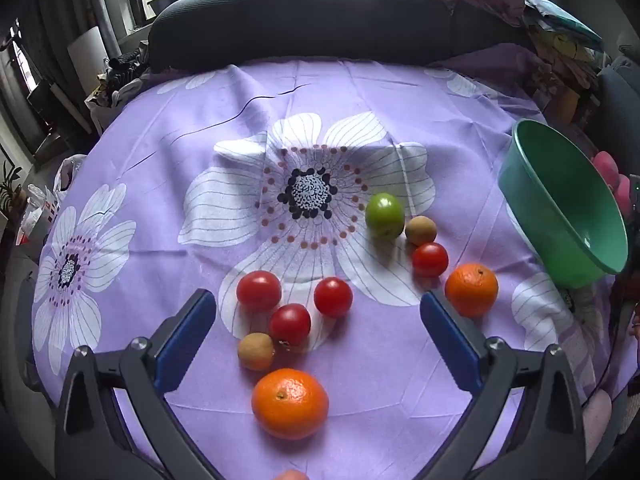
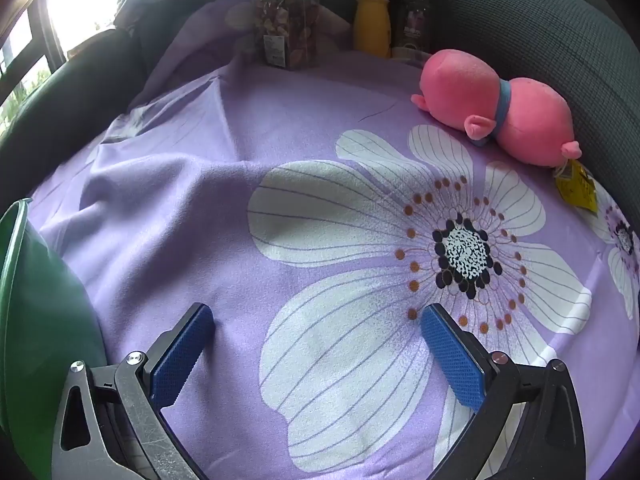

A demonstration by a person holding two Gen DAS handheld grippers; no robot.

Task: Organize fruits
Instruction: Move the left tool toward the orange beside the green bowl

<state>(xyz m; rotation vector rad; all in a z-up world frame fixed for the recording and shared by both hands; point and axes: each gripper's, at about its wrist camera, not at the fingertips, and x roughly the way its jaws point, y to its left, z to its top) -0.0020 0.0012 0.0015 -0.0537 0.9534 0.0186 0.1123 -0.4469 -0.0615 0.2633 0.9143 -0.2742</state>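
Note:
On the purple flowered cloth (image 1: 168,128) lie several fruits: a near orange (image 1: 290,403), a brown longan (image 1: 256,351), three red tomatoes (image 1: 289,324) close together, a green fruit (image 1: 385,216), another longan (image 1: 420,230), a fourth tomato (image 1: 430,259) and a second orange (image 1: 471,290). My left gripper (image 1: 318,304) hovers open above the near cluster, nothing between its pads. A green bowl (image 1: 560,204) stands tilted at the right, and in the right wrist view the green bowl (image 2: 36,304) is at the left edge. My right gripper (image 2: 318,316) is open over bare cloth (image 2: 160,208).
A pink plush toy (image 2: 496,108) lies at the far right of the cloth, with a yellow tag (image 2: 576,188) beside it. A yellow bottle (image 2: 372,32) and packaged jars (image 2: 288,36) stand at the back. Dark sofa cushions (image 1: 300,20) border the cloth.

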